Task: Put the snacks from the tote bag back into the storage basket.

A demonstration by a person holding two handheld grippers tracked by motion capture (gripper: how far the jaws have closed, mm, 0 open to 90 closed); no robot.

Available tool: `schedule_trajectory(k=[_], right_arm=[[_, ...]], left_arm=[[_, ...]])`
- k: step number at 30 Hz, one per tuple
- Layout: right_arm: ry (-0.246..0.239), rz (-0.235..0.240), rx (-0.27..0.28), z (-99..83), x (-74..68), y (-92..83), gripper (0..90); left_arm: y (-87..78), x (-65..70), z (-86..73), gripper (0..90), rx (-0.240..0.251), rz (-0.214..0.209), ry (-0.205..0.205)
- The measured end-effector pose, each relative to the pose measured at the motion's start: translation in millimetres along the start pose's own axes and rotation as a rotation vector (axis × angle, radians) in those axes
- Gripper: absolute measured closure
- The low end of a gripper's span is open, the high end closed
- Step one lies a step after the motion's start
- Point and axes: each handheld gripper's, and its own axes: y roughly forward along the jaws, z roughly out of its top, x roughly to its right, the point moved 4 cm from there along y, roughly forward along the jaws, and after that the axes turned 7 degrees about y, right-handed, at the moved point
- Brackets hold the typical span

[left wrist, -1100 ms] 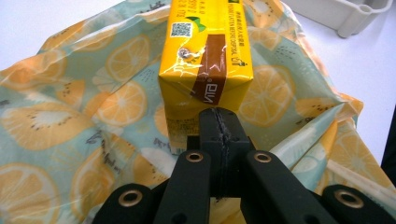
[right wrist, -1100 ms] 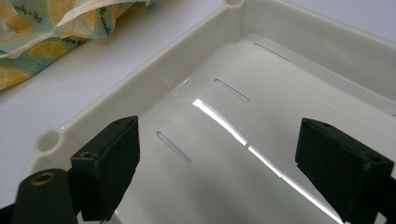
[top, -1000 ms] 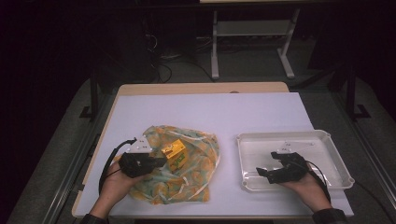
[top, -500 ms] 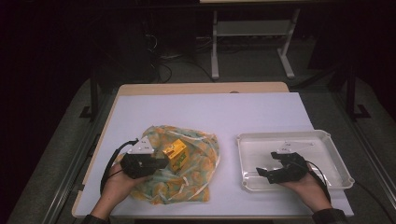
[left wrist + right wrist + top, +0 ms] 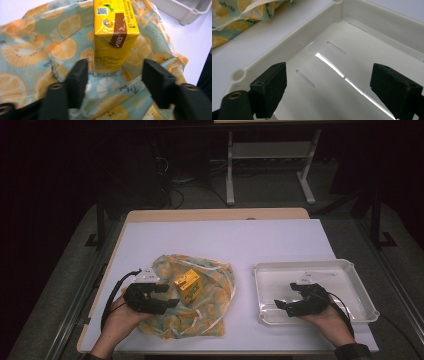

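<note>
A white table (image 5: 225, 240) carried a citrus-print cloth (image 5: 210, 312) with a yellow drink carton (image 5: 188, 286) standing upright on it, and a white tray (image 5: 360, 282) well to the right. The left gripper (image 5: 169, 296) had just been opening its jaws; they stood spread just short of the carton with only cloth between them, suggesting a release. The right gripper (image 5: 284, 306) hung spread over the bare tray.
</note>
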Motion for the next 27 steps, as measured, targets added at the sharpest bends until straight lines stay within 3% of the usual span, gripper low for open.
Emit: schedule_trajectory(k=[3, 8, 12, 27], right_arm=[[0.003, 0.000, -0.002, -0.1, 0.1, 0.1, 13.8], [0.004, 0.000, -0.003, -0.2, 0.1, 0.1, 13.9], [0.004, -0.001, -0.005, -0.2, 0.2, 0.0, 13.9], [0.003, 0.002, -0.001, -0.2, 0.5, 0.3, 13.8]], left_arm=[[-0.2, 1.5, 2.6, 27.9, -0.018, -0.004, 0.004], [-0.4, 2.0, 10.8, 26.2, -0.045, 0.006, 0.035], [0.8, -0.9, 18.1, 26.2, -0.084, 0.006, 0.029], [10.9, -5.9, 39.9, 26.2, -0.105, 0.007, 0.027]])
